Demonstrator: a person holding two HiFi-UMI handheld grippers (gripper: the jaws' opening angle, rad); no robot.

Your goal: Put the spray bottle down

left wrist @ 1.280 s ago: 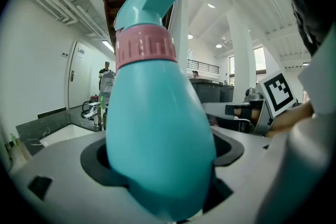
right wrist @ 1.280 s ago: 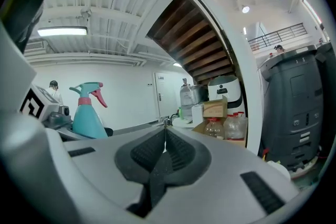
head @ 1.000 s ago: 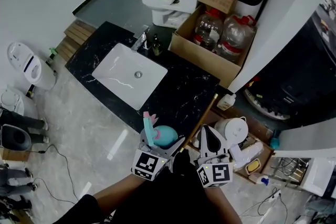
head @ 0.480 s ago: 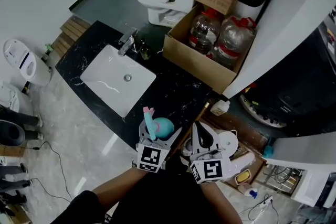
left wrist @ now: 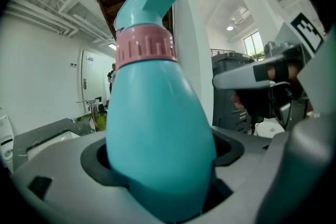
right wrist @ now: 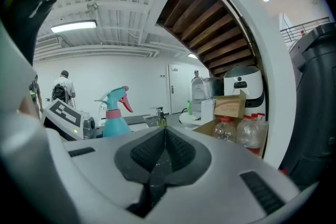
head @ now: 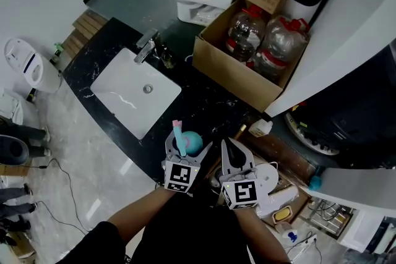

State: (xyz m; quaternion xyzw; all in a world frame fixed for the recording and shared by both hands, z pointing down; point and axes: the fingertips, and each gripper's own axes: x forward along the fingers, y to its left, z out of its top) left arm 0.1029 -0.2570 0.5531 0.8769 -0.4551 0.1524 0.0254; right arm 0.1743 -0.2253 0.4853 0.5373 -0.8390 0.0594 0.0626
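A teal spray bottle with a pink collar and pink trigger stands upright between the jaws of my left gripper, which is shut on its belly. In the left gripper view the spray bottle fills the middle, nozzle up. It hangs over the near edge of the black marble counter. My right gripper sits just right of it, shut with nothing between its pads. In the right gripper view the spray bottle shows at the left beside the left gripper.
A white sink with a tap is set in the counter at left. A cardboard box with large water bottles stands behind. A white kettle and clutter lie below the counter's right end.
Both grippers and the bottle have drifted slightly up in the view towards the counter edge, and the two grippers now sit closer together. The left grip on the bottle is unchanged.
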